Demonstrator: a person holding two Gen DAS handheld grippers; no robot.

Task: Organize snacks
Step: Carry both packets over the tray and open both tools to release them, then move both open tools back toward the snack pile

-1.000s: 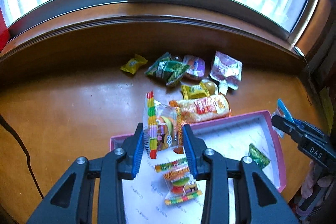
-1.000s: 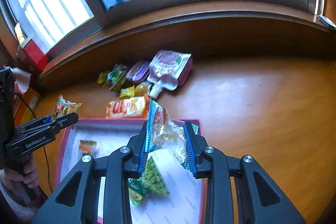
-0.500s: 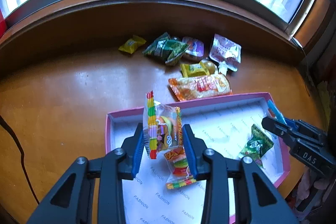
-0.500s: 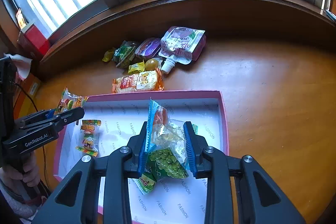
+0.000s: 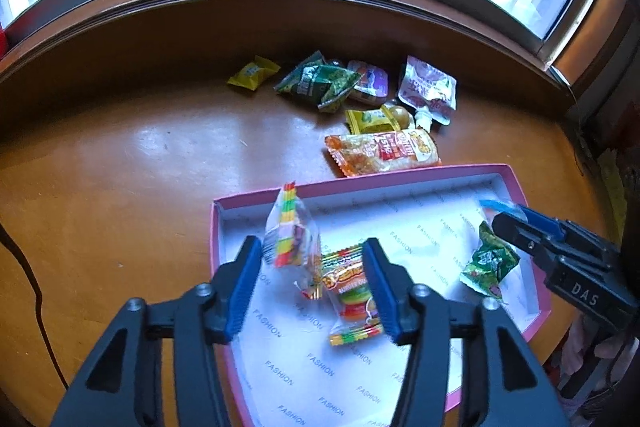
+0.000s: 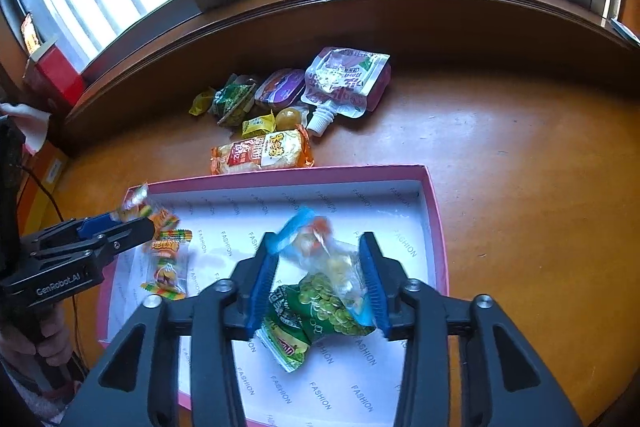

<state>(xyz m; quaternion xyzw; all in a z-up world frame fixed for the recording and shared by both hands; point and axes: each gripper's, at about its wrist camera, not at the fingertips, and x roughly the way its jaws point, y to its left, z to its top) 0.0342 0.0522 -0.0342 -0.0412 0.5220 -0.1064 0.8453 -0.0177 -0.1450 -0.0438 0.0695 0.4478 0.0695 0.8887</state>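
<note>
Gummy packet [image 5: 291, 235] drops upright between the left gripper [image 5: 312, 287]'s just-opened jaws, above the pink box [image 5: 400, 179]; clear packet [image 6: 324, 259] likewise slips from the right gripper [image 6: 320, 287]'s parting jaws. Remaining snacks [image 5: 380, 151] lie beyond the box.

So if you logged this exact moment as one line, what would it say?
left gripper: jaws just opening, gummy packet dropping | right gripper: jaws just opening, clear snack bag released | pink box: receiving both
</note>
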